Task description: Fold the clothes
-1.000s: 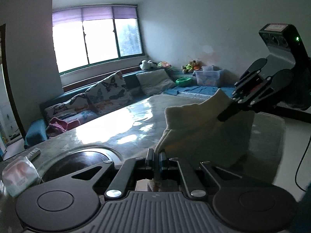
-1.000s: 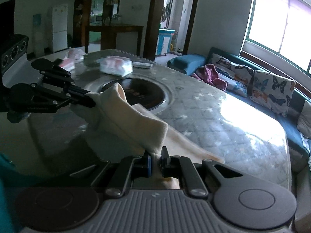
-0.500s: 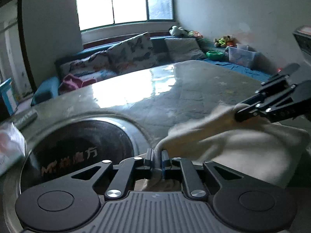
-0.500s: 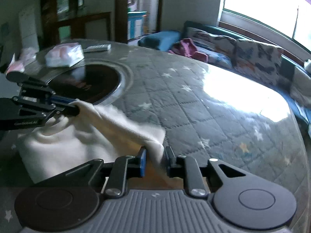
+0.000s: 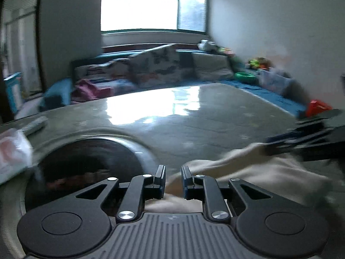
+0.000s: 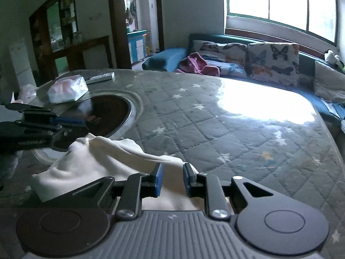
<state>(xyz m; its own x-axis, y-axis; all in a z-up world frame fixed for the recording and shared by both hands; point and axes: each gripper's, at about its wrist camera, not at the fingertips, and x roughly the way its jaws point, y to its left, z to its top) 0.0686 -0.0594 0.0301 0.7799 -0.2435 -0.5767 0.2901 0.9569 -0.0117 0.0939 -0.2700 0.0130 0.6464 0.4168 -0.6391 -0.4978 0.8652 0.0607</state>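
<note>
Item: cream garment (image 6: 92, 161), lying bunched on quilted bench (image 6: 237, 118) beside round dark inset (image 6: 107, 112), partly doubled over.
L tongs (image 5: 173, 178): jaws standing apart w/ cloth edge lying between, not pinching.
R tongs (image 6: 172, 179): likewise gaping over opposite edge.
Judgement: both sitting at cloth's ends bc that's where a fold gets carried; looks like letting go, or abt to re-grip — can't tell.
Tissue pack (image 6: 68, 89), remote (image 6: 101, 77): lying well apart, not interfering.

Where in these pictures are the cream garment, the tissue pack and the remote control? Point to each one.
cream garment (image 6: 103, 157), right wrist view, on the crumpled middle of the cloth.
tissue pack (image 6: 68, 89), right wrist view, on its top face.
remote control (image 6: 101, 78), right wrist view, on the middle of its body.
</note>
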